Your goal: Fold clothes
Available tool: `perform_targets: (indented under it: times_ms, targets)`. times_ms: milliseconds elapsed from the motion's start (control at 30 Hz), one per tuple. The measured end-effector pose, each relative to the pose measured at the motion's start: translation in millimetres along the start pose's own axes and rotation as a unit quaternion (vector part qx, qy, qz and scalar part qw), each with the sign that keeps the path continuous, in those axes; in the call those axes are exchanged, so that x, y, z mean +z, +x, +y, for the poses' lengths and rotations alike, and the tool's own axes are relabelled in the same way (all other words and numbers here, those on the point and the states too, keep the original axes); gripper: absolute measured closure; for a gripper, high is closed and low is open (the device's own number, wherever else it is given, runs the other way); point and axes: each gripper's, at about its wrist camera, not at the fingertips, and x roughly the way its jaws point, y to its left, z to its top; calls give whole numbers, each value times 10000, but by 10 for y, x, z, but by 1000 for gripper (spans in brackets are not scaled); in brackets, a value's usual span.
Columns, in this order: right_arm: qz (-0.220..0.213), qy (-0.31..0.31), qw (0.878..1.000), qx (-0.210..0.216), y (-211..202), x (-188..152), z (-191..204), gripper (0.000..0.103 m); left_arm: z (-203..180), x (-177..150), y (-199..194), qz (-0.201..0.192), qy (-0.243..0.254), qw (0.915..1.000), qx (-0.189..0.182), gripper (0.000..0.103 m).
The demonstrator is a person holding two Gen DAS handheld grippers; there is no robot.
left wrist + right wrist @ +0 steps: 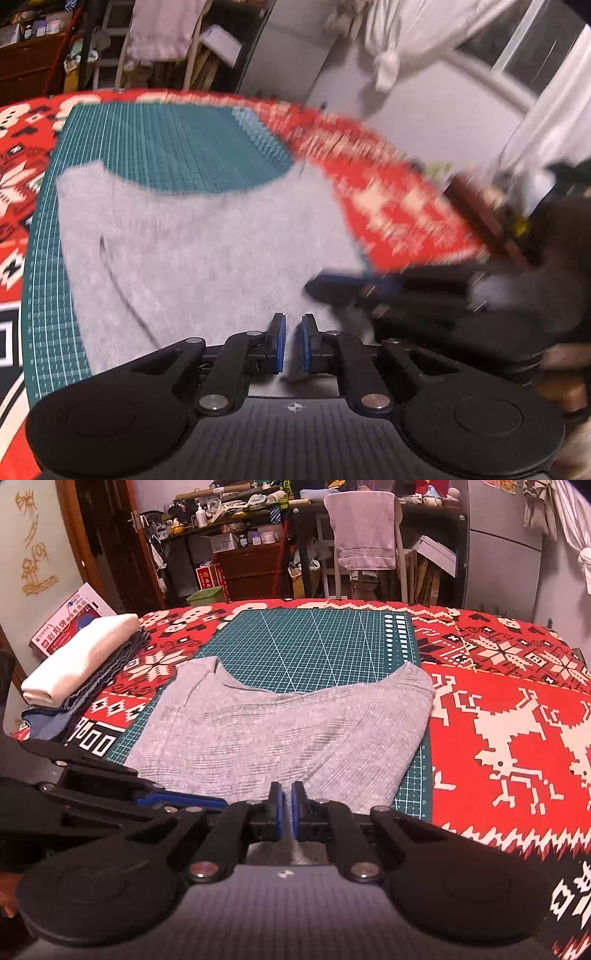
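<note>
We see one grey ribbed knit garment [280, 731] lying mostly on the green cutting mat [314, 646], spread fairly flat with soft wrinkles. Its far edge curves in a shallow dip toward the mat's centre, with two raised corners, one near the mat's left edge, one at its right edge. The right corner just overhangs the mat onto the red patterned cloth. The near hem bunches toward the mat's near edge. In the left wrist view the same grey garment [207, 251] is motion-blurred, showing a dark curved seam line on its left part. Left of the mat sits a stack of folded clothes [79, 657], cream piece on top, darker blue ones beneath.
</note>
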Motion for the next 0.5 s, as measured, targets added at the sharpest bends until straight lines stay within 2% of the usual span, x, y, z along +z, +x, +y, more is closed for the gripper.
perform_targets:
  times_ms: [233,400,500]
  targets:
    - [147,-155,9997,108,-133,-92,122,96,-44,-12,-80,-6,144,9999,-4,95]
    - [179,49,9997,129,-124,-150,81,96,-33,-29,-35,102,171,9998,45,94]
    - [46,100,9998,162,-261,-125,69,95,-74,-19,-112,-6,157,9999,14,94]
